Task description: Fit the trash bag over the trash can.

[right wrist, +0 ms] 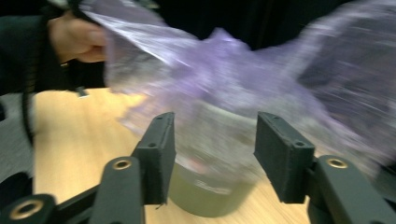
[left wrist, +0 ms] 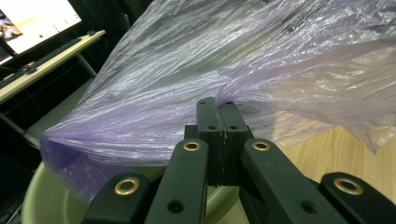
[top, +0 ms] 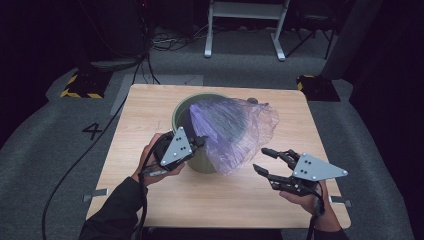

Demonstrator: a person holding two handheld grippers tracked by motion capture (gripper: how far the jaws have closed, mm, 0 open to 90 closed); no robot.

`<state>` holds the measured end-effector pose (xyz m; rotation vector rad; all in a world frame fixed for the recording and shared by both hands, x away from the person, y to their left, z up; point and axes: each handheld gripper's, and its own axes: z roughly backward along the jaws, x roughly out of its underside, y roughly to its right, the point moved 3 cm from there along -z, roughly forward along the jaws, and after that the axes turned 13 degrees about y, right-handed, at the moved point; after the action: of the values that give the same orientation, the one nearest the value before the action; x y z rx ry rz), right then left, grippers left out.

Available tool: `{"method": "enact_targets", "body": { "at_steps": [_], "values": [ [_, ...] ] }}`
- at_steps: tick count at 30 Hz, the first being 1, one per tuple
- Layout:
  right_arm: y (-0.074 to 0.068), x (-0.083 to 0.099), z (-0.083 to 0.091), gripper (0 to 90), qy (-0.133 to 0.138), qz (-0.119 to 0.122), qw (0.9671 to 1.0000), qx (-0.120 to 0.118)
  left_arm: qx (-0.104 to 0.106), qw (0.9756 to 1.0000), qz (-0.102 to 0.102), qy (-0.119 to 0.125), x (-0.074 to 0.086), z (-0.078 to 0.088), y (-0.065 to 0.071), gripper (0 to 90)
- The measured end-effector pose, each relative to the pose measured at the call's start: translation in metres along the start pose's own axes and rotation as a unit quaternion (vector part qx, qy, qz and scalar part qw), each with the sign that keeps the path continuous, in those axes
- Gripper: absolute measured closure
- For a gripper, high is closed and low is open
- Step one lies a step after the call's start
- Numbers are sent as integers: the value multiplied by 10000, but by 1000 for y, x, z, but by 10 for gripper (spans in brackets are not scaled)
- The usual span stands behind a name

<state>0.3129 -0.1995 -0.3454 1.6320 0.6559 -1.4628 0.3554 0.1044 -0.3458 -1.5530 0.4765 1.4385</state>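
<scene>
A thin purple plastic bag (top: 235, 125) drapes over a green bin (top: 183, 106) in the middle of the wooden table (top: 150, 100). My left gripper (top: 200, 141) is at the bin's near-left side, shut on a bunched edge of the bag. In the left gripper view its jaws (left wrist: 217, 105) are pressed together with the film (left wrist: 187, 70) pinched at the tips, above the bin's rim (left wrist: 32, 196). My right gripper (top: 259, 159) hovers open to the right of the bin, clear of the bag. In the right gripper view its pads (right wrist: 212, 140) are apart, with the blurred bag (right wrist: 219, 79) and bin (right wrist: 210, 196) beyond them.
Bare tabletop (top: 225, 200) lies between the bin and the near edge. Beyond the table are a white stand (top: 245, 25), cables and two yellow-and-black blocks (top: 80, 85) on the grey floor. A lit monitor (left wrist: 32, 23) is at the upper left of the left gripper view.
</scene>
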Motion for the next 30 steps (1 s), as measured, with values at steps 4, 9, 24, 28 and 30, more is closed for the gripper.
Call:
{"method": "enact_targets", "body": {
  "at_steps": [4,9,24,28,30],
  "values": [
    [16,-1,8,393,60,-154,9985,520,-11,9999,52,97,3,7,-4,892],
    [41,5,9,314,124,-528,9939,963,31,9998,118,165,7,15,-6,881],
    [80,32,-33,206,-55,-1223,9859,1143,11,9995,275,185,22,32,-5,856],
    [79,30,-35,214,91,-1402,9851,989,-38,9992,337,189,26,36,-6,844],
    [76,26,-33,215,152,-1365,9859,957,-39,9992,368,166,28,37,-6,849]
  ]
}}
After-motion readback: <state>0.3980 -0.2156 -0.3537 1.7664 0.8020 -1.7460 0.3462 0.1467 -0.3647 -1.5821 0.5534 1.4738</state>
